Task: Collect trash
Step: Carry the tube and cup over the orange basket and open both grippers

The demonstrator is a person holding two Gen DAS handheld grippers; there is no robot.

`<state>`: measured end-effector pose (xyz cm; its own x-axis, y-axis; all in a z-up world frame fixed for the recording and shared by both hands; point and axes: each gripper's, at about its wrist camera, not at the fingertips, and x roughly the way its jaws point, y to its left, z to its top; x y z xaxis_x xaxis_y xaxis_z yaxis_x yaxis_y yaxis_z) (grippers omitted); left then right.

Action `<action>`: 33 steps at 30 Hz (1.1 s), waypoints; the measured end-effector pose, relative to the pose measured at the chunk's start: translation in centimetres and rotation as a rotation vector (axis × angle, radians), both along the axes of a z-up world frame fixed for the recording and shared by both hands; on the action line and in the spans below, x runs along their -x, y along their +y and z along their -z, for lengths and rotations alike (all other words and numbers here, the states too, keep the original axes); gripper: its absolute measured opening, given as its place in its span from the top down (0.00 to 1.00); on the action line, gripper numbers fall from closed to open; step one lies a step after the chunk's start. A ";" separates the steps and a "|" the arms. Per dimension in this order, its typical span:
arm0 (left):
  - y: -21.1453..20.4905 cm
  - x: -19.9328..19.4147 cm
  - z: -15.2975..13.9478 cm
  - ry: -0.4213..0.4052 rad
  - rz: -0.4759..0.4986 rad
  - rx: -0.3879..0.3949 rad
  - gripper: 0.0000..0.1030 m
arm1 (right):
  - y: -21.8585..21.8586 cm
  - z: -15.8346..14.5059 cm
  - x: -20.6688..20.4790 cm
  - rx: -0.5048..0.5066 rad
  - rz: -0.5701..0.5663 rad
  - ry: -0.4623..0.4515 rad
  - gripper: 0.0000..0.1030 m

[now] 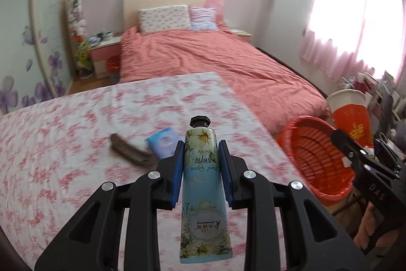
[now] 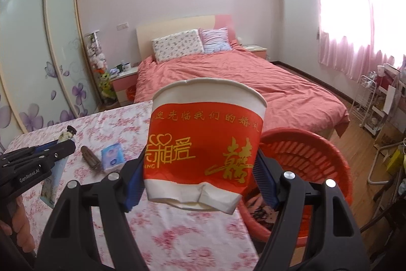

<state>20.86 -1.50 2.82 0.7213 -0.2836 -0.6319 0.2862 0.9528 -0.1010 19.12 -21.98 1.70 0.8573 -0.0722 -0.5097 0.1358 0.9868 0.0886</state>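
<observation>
the left claw fills the near edge of its view, clenched on a tube of hand cream held by its middle, cap pointing far, crimped end toward the camera. the right claw is likewise grasping a cup, a dented paper one, by its lower sides, mouth tipped away.

the bench, under a pink flowered cloth, spreads below both. just off its right edge stands the red bin, mouth open, some dark scraps already at the bottom. the cup hangs beside the bin's near-left rim, so the right claw looks the nearer; the tube is over the bench, with the bin to its right, and i judge it needs a sideways carry, long axis then tipped down to drop cleanly.

left on the bench, well apart from both claws: a blue tissue pack and beside it a brown pod-like scrap, too blurred to name.
</observation>
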 end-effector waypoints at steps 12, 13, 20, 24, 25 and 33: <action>-9.6 0.5 -0.3 -0.003 0.211 0.020 0.73 | -7.9 0.3 2.3 -0.041 0.144 -0.017 0.30; -10.4 0.5 -0.2 -0.002 0.227 0.021 0.73 | -8.7 0.5 2.5 -0.046 0.160 -0.016 0.30; -16.1 0.2 0.9 0.020 0.343 0.030 0.73 | -13.6 1.8 2.9 -0.097 0.234 -0.007 0.30; -18.8 -0.3 1.8 0.045 0.393 0.032 0.73 | -16.1 2.6 2.8 -0.126 0.264 0.000 0.30; -19.6 -0.5 2.2 0.052 0.406 0.030 0.73 | -16.8 2.9 2.5 -0.134 0.270 0.002 0.30; -23.1 -1.7 4.5 0.114 0.448 0.021 0.73 | -20.2 5.2 0.8 -0.197 0.290 0.025 0.30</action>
<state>22.55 -24.64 -1.68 0.4505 -0.5652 -0.6911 0.6553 0.7350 -0.1740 18.30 -42.17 -3.47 0.8025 -0.2086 -0.5591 0.4123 0.8711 0.2668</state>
